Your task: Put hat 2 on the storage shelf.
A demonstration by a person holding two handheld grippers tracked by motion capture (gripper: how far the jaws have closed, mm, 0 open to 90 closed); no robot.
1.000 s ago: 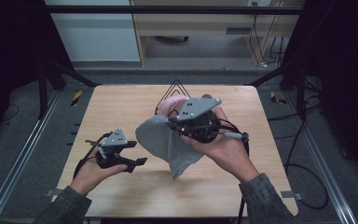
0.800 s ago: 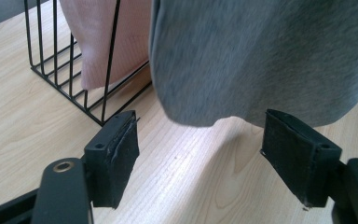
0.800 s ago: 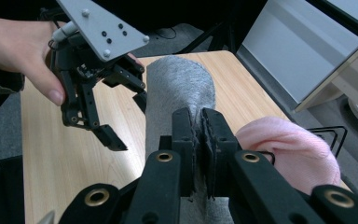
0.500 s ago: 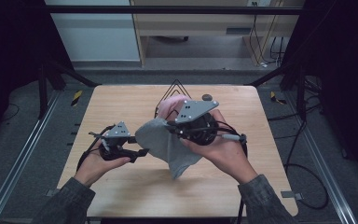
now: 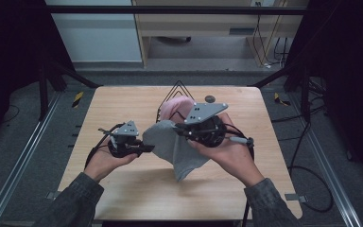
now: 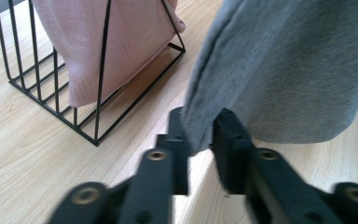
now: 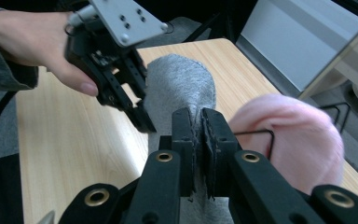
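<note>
grey cloth (image 5: pixel 177 149) held above wooden table (image 5: pixel 123 189), just in front of wire rack (image 6: pixel 56 100) with pink cloth (image 6: pixel 107 42). right gripper (image 7: pixel 198 123) clamped on upper edge; left gripper (image 6: pixel 200 135) just closed on side edge.

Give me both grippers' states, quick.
Left gripper: jaws just closed on the grey cloth's edge.
Right gripper: shut on the grey cloth.

Left claw (image 6: pixel 199 135) just closing, pinching grey cloth (image 6: pixel 289 70) edge; pink cloth (image 6: pixel 107 42) in wire rack (image 6: pixel 98 116).
</note>
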